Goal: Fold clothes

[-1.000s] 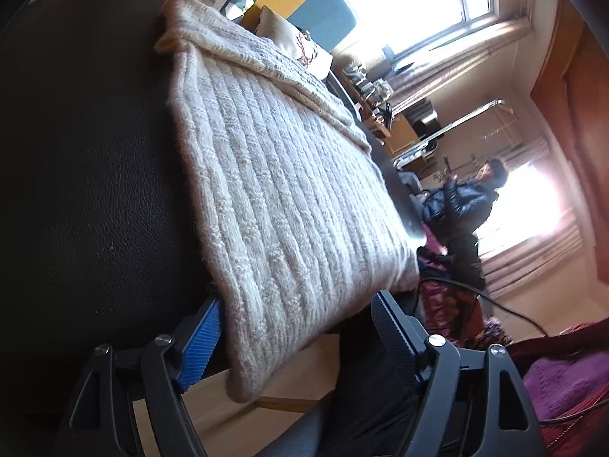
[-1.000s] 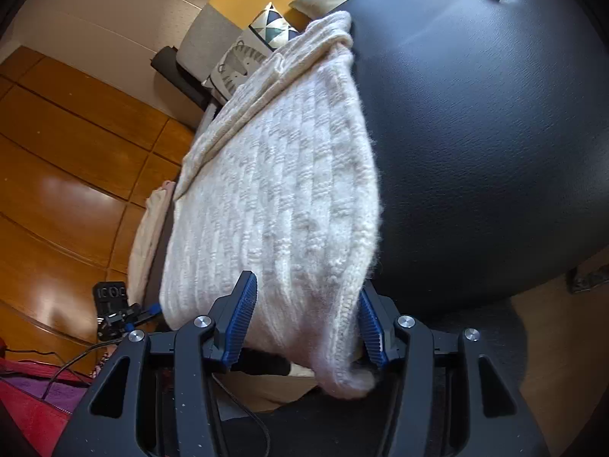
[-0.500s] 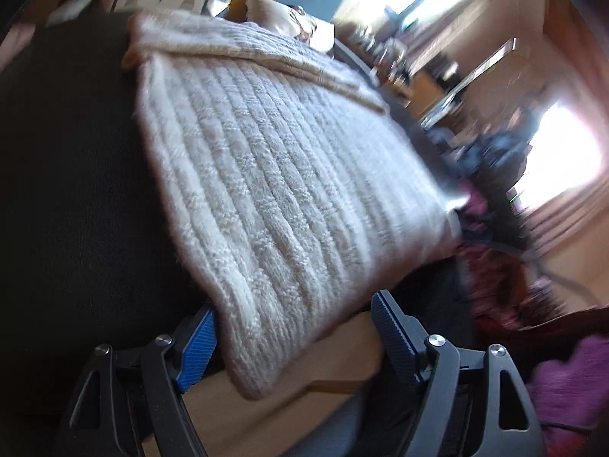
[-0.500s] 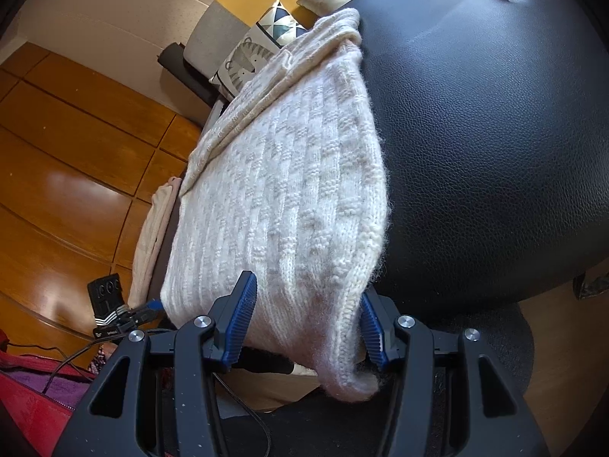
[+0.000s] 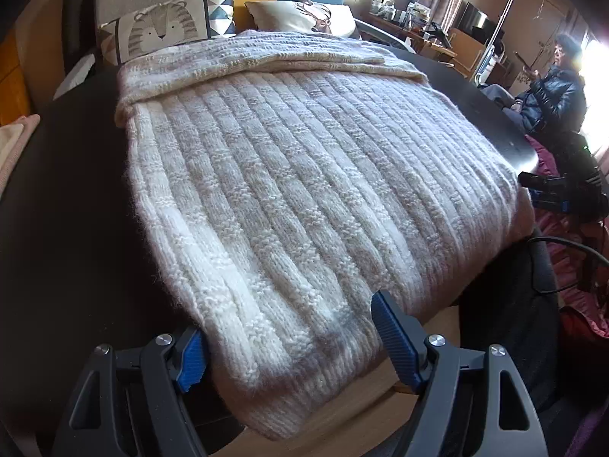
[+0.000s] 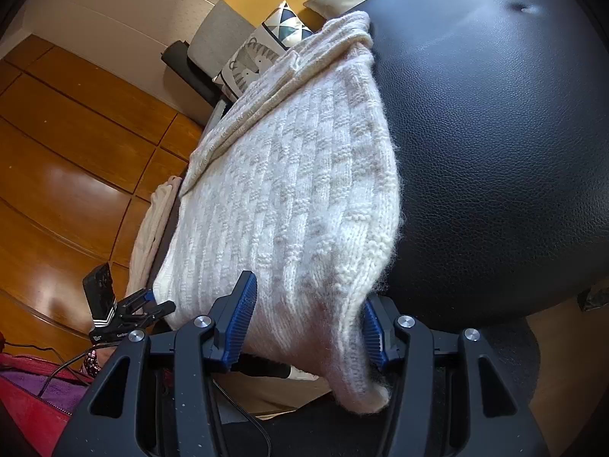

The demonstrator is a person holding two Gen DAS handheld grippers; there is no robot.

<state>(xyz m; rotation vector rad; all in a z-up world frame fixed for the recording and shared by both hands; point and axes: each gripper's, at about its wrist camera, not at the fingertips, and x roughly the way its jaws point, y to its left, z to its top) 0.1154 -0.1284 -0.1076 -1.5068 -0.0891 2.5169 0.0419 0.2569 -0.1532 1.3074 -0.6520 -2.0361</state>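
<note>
Black table (image 5: 68, 205), cream knit sweater (image 5: 304, 175) on it; left gripper (image 5: 293, 346), right gripper (image 6: 308, 323) both wide astride hem

Daylight floods in from a window (image 5: 597, 76) at the far right of the left wrist view, blown out to white glare. The sweater (image 5: 304, 190) is sharp and evenly lit (fuzzier near its lower hem). Fisheye bending darkens corners; the wooden floor (image 6: 68, 175) carries soft sheen.
</note>
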